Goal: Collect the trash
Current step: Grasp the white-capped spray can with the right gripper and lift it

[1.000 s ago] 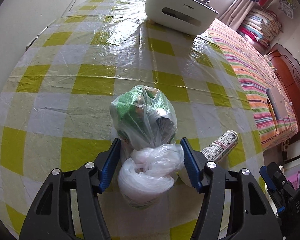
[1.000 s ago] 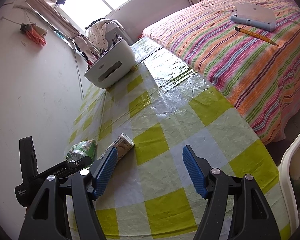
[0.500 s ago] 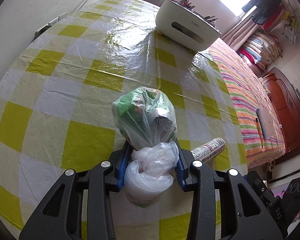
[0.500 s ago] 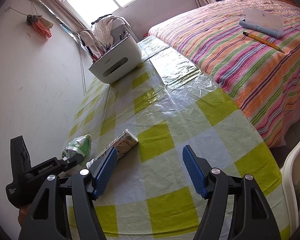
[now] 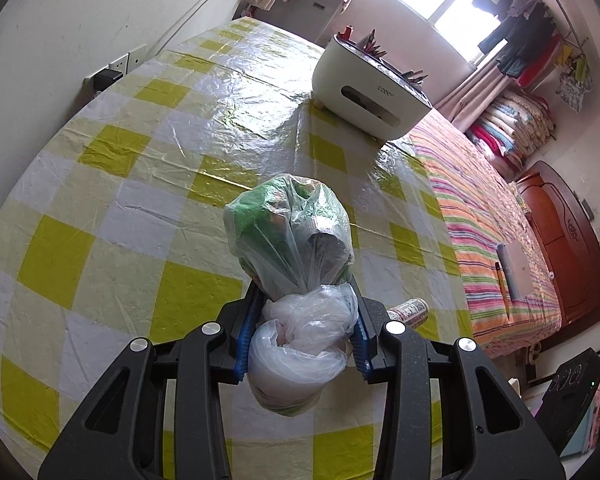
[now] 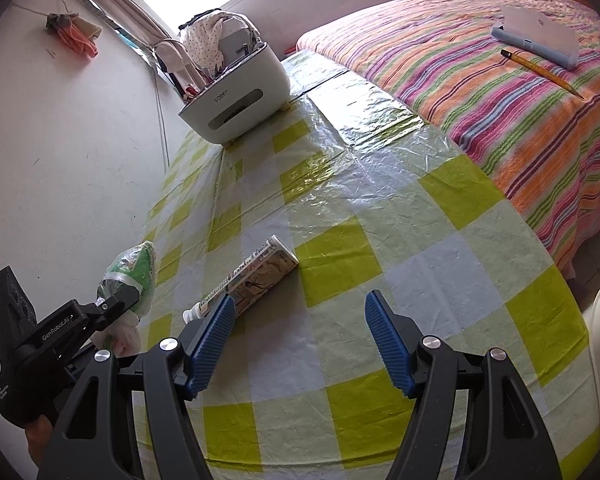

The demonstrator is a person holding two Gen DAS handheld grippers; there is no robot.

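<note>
The left gripper (image 5: 300, 332) is clamped on a clear plastic bag of trash (image 5: 292, 236): its blue fingers (image 5: 245, 336) press the gathered white neck from both sides, and they have just finished closing onto it. The bag's long axis runs along the line of the fingers, with the swollen end, full of green and silvery wrappers, pointing away from the gripper toward the far end of the desk and the knotted white bundle (image 5: 296, 364) bulging back between the gripper's arms. In the right wrist view the same bag (image 6: 134, 264) shows at the near left, close to the white wall, held above the yellow-and-white checked plastic cloth on the desk (image 6: 380, 320).

The right gripper (image 6: 300, 338) hangs over the near part of the desk with its fingers wide apart and nothing between them. Just beyond its left finger (image 6: 212, 344) lies a printed cardboard carton with a small white cap (image 6: 256, 276), flat on the cloth, its long axis slanting from the capped end at the near left to the square end at the far right.

A white rounded organiser box holding pens (image 6: 236, 96) stands at the far end of the desk. A bed with a striped cover (image 6: 480, 72) runs along the right side.
</note>
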